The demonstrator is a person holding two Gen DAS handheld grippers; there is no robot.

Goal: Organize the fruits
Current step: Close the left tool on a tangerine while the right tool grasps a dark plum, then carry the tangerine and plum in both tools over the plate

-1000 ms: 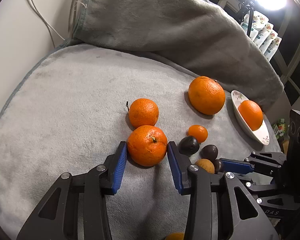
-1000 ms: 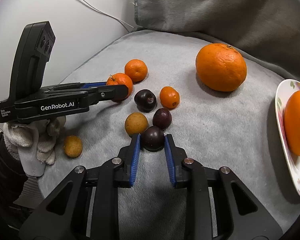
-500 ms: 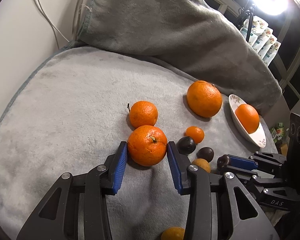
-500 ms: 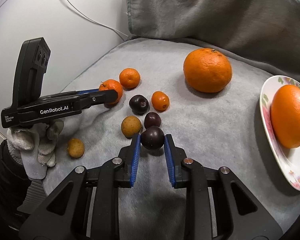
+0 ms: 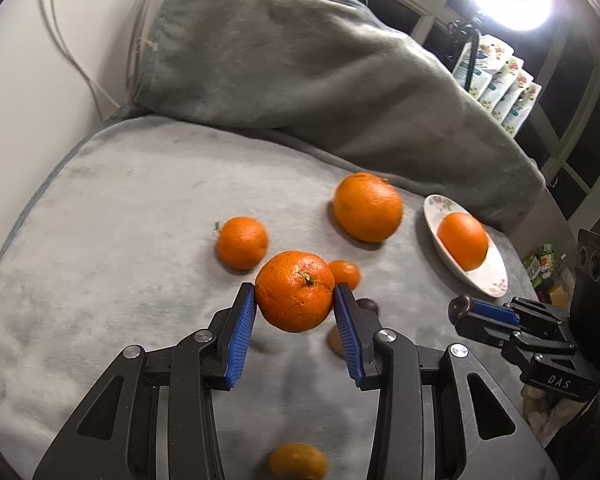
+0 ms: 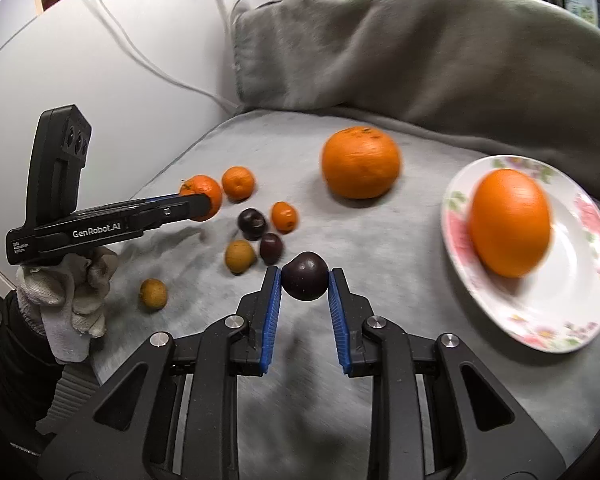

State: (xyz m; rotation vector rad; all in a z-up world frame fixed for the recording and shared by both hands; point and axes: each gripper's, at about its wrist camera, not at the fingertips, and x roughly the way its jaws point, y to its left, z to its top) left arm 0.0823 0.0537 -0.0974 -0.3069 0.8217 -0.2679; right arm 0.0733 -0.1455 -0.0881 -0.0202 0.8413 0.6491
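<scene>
Fruits are split between two grips right now — the left gripper (image 5: 295, 307) is clamped on a mandarin (image 5: 295, 290), its blue pads pressed to either flank, and the right gripper (image 6: 304, 287) is pinched tight on a dark plum (image 6: 304, 275). Both pieces hang clear of the grey blanket (image 6: 380, 240), judging by the shadows beneath them.

What the coming move turns on, I'd say, is the plate (image 6: 580, 320). From the plum it lies at about three o'clock, near at hand, while from the mandarin it sits off at two o'clock, further away with the big orange (image 5: 367, 207) partly between. So the right hand is the nearer of the two. The plate already carries one orange (image 6: 509, 222), which leaves bare rim on its near side.

As for looks: the mandarin is round with no real long axis, pebbled skin, stem nub facing up towards the camera. The plum is small, smooth, nearly black with a dull sheen — likely to slip if the grip eases. Loose fruit on the blanket at eleven o'clock from the plum: another plum, a small tangerine, brown longan-like ones.
</scene>
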